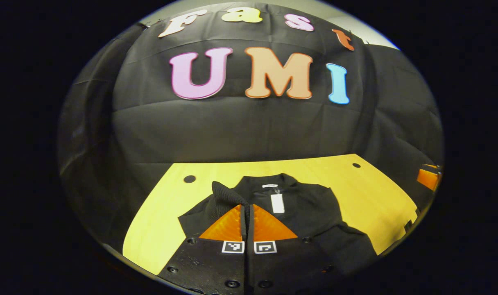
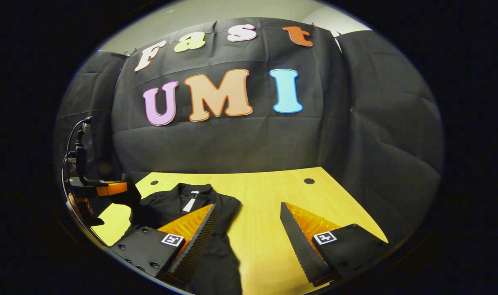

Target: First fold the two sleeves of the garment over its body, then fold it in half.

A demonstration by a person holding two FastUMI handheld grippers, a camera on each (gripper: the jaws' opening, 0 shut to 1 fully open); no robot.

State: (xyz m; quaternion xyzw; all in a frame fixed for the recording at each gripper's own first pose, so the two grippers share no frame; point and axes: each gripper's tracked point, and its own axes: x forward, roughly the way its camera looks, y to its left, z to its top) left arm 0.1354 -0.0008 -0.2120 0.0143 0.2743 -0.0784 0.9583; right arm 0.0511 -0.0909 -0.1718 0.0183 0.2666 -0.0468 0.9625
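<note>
Pinching a sleeve (image 1: 228, 196) between left gripper (image 1: 247, 219) fingers, garment's (image 1: 302, 205) hem cut off; right gripper (image 2: 249, 229) fingers spread.

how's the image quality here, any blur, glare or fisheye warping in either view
Left gripper view: sharp, but the fisheye bows the table edge; the black garment loses fold detail against the dark cloth. Right gripper view: similar warping, the right gripper jaws crisp up close, the left gripper small and dim at the rim. No strong glare; lighting is even and warm.

Both views low, wallward, sharing table (image 1: 367, 192), garment (image 1: 310, 205)
</note>
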